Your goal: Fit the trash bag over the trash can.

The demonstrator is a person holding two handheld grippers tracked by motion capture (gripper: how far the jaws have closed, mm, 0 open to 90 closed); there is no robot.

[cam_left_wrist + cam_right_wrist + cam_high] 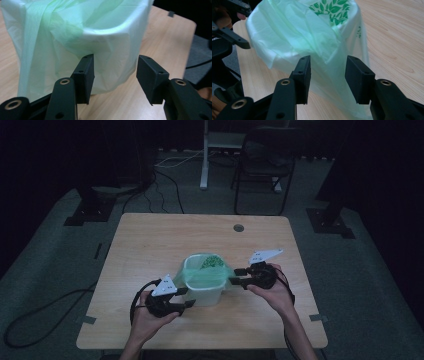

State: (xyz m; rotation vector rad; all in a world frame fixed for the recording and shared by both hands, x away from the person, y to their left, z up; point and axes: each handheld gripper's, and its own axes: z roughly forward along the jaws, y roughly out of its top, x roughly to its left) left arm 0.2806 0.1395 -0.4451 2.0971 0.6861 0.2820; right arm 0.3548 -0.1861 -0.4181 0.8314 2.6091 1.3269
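Dim room, wooden table [150, 240]: your left gripper [115, 75] and right gripper [327, 75] stand spread beside the bin [202, 292]; pinch only loose green bag [294, 30] film.

Black two-jaw tool [113, 75], brass-ringed screw holes (grey three-cornered plate atop).
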